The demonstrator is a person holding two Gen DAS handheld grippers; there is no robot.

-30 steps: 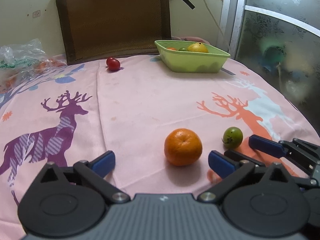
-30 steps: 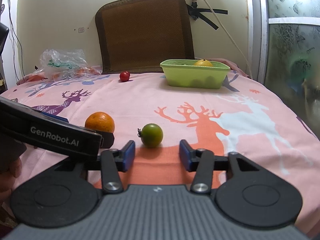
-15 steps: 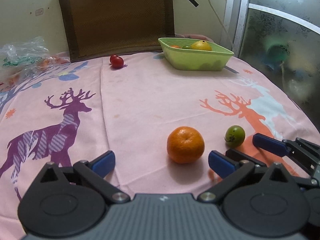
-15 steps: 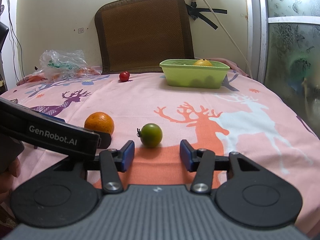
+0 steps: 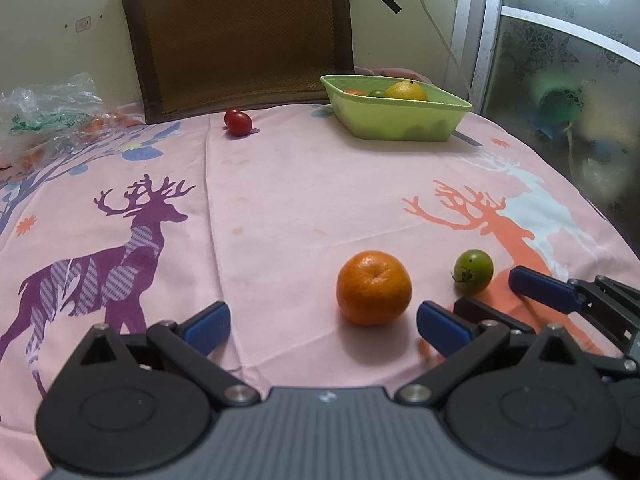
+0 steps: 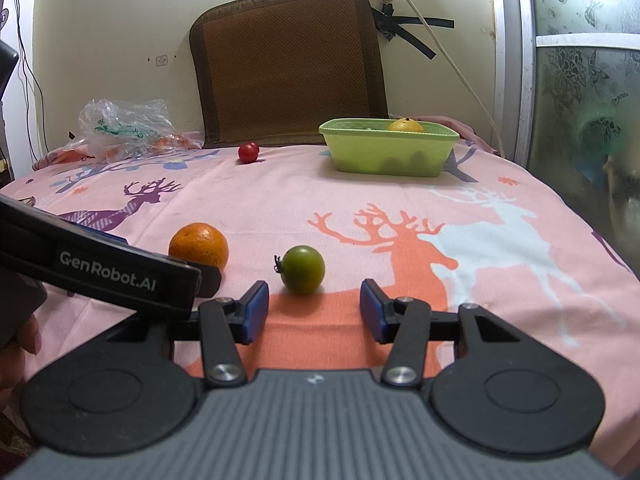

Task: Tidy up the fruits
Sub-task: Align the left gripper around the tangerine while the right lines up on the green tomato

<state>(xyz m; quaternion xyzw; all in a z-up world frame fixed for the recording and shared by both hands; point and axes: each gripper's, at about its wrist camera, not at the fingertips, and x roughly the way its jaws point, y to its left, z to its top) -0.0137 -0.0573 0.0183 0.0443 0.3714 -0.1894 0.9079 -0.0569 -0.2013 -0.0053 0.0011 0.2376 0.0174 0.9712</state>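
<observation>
Just ahead of your right tool (image 6: 314,312) — open, green tomato (image 6: 302,269) not yet between pads; left tool (image 5: 322,322) open by the orange (image 5: 373,287) — ease fwd, then close.

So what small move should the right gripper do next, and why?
Probably ease the right gripper forward, then close: its jaws stand open and the green tomato lies on the cloth just ahead of them, roughly centred and untouched.

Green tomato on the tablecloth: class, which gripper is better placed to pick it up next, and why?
Right. The right gripper is open with the green tomato just ahead, centred between its fingers. The left gripper faces the orange, with the tomato off to its side.
</observation>
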